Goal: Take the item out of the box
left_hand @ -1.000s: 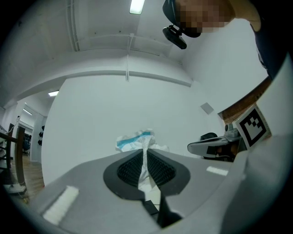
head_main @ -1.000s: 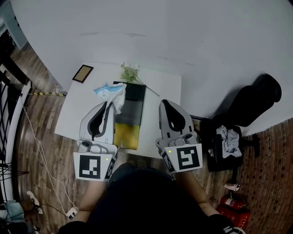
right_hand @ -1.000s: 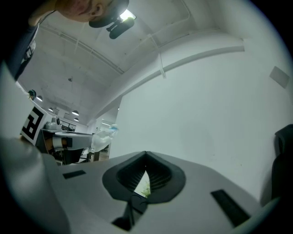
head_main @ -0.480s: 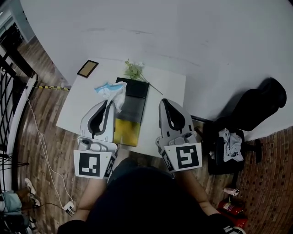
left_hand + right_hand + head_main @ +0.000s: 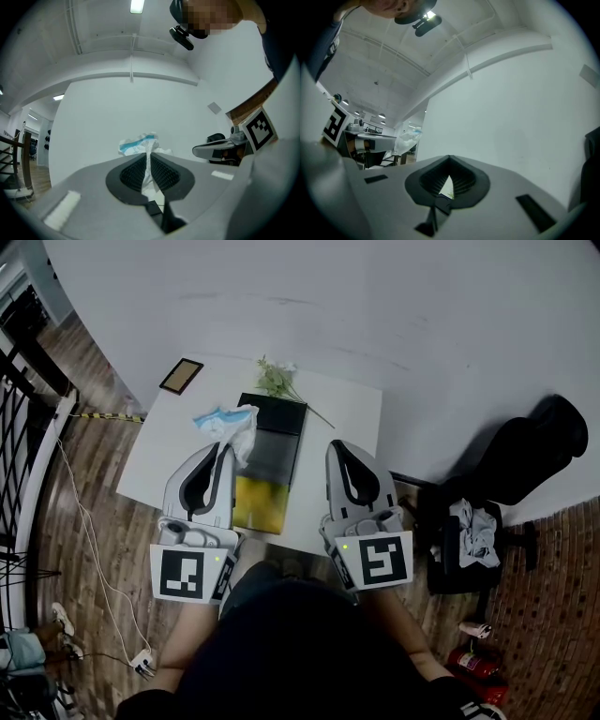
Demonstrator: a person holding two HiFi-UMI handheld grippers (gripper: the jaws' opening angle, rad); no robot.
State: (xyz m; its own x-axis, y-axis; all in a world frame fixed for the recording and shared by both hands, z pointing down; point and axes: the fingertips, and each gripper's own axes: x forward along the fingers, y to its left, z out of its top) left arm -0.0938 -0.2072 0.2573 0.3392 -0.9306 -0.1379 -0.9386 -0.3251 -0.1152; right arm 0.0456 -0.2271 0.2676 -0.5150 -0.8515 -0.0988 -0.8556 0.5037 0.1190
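A: White table (image 5: 349,413) against a white wall. Where's the item?
B: The packet (image 5: 228,421) is pinched in the left gripper (image 5: 226,448), at the box's (image 5: 272,451) ten o'clock corner.
A: And the right gripper (image 5: 339,446)?
B: Jaws together, nothing in them. The lift-out looks done. Next, carry the packet toward nine o'clock and set it on bare table. It's probably crinkly wrap, though that's hard to tell.

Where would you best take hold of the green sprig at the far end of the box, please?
Probably its thin bare stem, which trails right onto open table; come straight down from above. The leafy head is bushy and would likely crush.
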